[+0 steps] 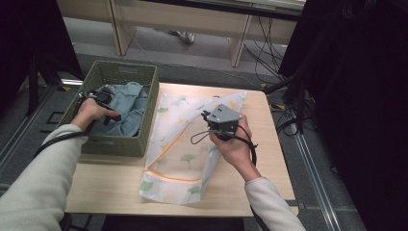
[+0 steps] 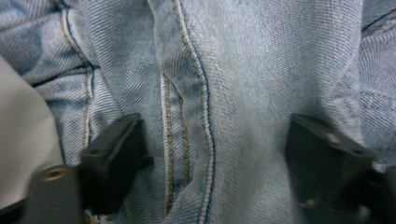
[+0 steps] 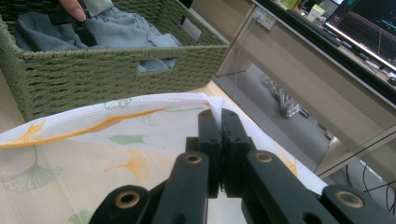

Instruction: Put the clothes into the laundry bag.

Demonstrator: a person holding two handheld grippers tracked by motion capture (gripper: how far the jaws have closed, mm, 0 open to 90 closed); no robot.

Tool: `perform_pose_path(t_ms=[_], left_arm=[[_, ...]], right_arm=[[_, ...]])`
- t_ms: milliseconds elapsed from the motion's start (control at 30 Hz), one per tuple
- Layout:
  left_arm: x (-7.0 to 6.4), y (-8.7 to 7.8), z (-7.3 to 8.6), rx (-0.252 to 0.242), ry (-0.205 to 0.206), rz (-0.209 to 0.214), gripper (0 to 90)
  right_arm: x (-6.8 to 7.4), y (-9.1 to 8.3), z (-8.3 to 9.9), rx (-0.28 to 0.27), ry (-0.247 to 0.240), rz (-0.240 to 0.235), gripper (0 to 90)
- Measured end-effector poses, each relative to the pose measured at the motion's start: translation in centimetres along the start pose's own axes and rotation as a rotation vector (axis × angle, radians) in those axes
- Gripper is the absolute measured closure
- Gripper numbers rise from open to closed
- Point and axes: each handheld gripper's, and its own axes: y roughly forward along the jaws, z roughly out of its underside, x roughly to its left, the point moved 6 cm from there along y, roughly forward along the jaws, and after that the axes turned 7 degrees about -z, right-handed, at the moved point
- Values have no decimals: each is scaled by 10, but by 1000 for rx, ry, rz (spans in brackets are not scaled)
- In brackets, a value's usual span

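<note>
Faded denim jeans (image 2: 243, 70), woven green basket (image 1: 149, 103), matt mesh bag (image 1: 180, 139), wood table (image 1: 262, 159)

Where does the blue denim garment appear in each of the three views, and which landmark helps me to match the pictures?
High view: the denim garment lies inside the green woven basket at upper left, under the left gripper.
Left gripper view: the denim is seen close up between the open jaws.
Right gripper view: it shows at upper left, above the basket's rim.
Shared landmark: the basket, in the high view and the right gripper view.

sleeves (image 1: 33, 178): cream, long | jaws: black, brass-looking screws | cables: black
</note>
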Motion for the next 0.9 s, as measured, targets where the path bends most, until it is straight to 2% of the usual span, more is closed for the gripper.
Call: perform_pose_path(t_ms=[33,133,233,333,433,500,567,700,767,900], left_arm=[[1,1,1,3,-1,-6,339],[3,1,2,11,9,-15,502],[1,0,3,23,13,2,660],[-2,0,3,33,13,5,748],[-2,-4,2,15,7,7,786],[0,-10,0,-26,-11,28,798],[4,-19,-3,-93,-34,43,803],[11,-47,-12,-282,-87,45,808],[15,-63,-14,-362,-90,36,809],[17,-89,-17,-495,-109,45,812]], right_arm=[[0,0,0,2,1,-2,897],[0,-1,0,8,-1,0,897],[-1,0,1,8,0,-2,897],[-1,0,2,11,2,-2,897],[-1,0,3,15,3,-3,897],[-2,0,3,14,1,1,897],[-2,0,4,17,10,-1,897],[-3,1,4,13,6,11,898],[-3,0,4,14,7,8,898],[-3,0,4,13,9,11,898]])
